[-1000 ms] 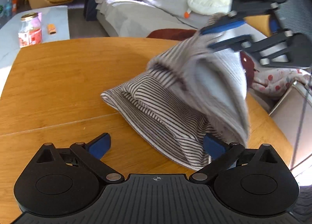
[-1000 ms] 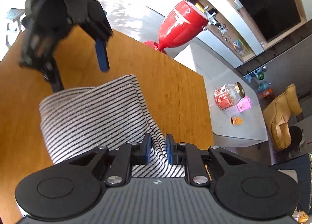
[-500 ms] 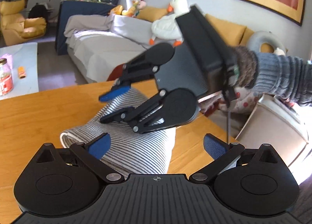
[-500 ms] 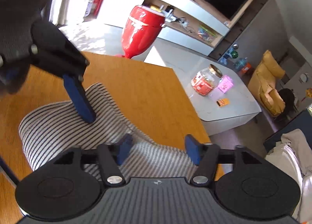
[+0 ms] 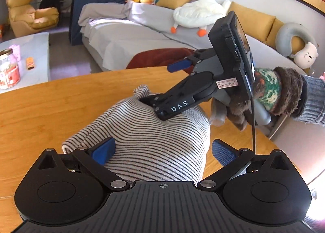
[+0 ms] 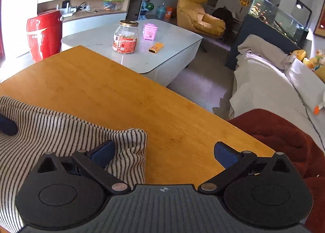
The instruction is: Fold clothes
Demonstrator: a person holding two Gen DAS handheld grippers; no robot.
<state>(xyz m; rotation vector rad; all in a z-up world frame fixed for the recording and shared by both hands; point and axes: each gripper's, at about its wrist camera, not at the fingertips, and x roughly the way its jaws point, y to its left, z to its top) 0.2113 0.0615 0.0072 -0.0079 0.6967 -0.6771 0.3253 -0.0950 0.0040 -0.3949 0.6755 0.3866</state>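
Striped in black and cream, the folded garment (image 5: 146, 137) now lies as a plump bundle on the wooden worktop (image 5: 50, 107); a second ago we had its far end lifted in the right tool and draped over itself, and half a second ago that tool had already let go; we judge the fold laid down and the task near its end, with only flattening or tidying left.

Our left tool (image 5: 162, 151) is spread wide and holds nothing; its left finger (image 5: 103, 149) lies on the near left of the bundle, while the right finger (image 5: 222, 151) hangs just beside the bundle's right edge, apart from the cloth as far as we can tell.

Our right tool (image 6: 164, 152) is likewise wide open and empty; its left finger (image 6: 103, 151) rests on the loose striped corner at the bundle's far end, its right finger (image 6: 225, 154) hangs over bare wood; from the left view the lower arm of this tool presses into the top of the bundle, dimpling it; we read that as a pat to settle the fold.
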